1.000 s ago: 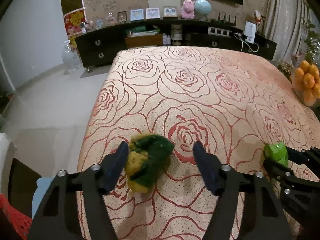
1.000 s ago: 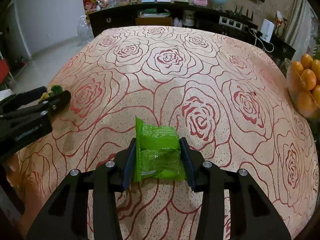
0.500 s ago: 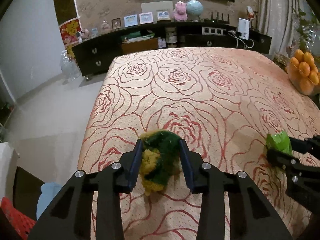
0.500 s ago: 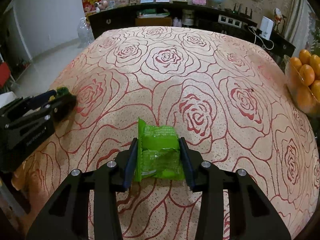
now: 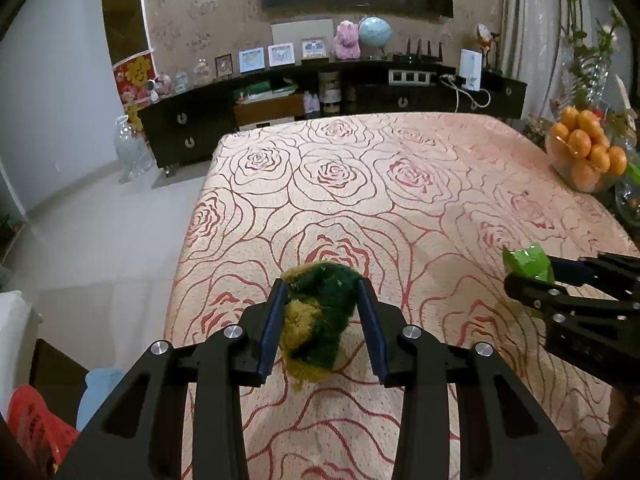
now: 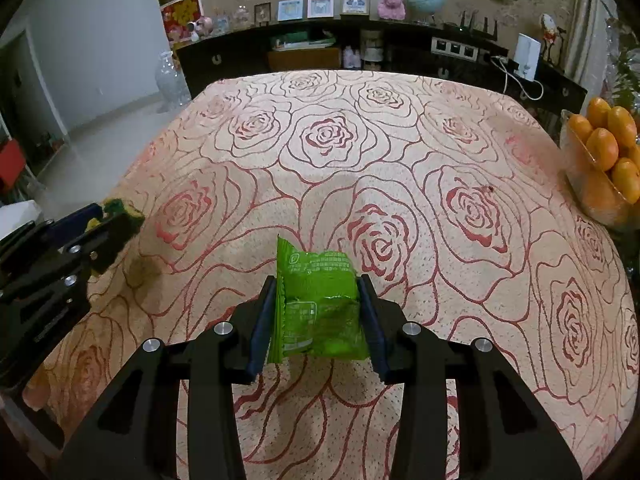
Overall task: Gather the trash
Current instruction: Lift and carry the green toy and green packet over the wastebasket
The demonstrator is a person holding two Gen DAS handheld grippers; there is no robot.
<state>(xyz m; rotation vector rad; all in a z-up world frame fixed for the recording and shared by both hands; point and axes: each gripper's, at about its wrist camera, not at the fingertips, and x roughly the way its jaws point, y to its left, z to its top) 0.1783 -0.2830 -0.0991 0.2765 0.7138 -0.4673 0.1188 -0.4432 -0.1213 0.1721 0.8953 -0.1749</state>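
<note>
My left gripper [image 5: 322, 322] is shut on a crumpled green and yellow scouring sponge [image 5: 316, 320], held just above the rose-patterned tablecloth [image 5: 380, 184]. In the right wrist view that same sponge [image 6: 114, 210] shows at the far left between the left gripper's fingers [image 6: 100, 236]. My right gripper [image 6: 318, 314] is shut on a green snack wrapper [image 6: 318, 304], whose top corner sticks up past the pads. In the left wrist view the wrapper [image 5: 526, 262] pokes out of the right gripper's fingers [image 5: 560, 280] at the right edge.
A glass bowl of oranges [image 5: 586, 154] [image 6: 608, 160] stands at the table's right edge. A dark sideboard [image 5: 320, 100] with frames and a globe runs behind the table. A red bag [image 5: 36, 424] and a blue thing lie at lower left, beside the tiled floor [image 5: 100, 240].
The left gripper's jaws closed on the sponge and lifted it slightly off the cloth. The right gripper stayed nearly still, holding the wrapper.
</note>
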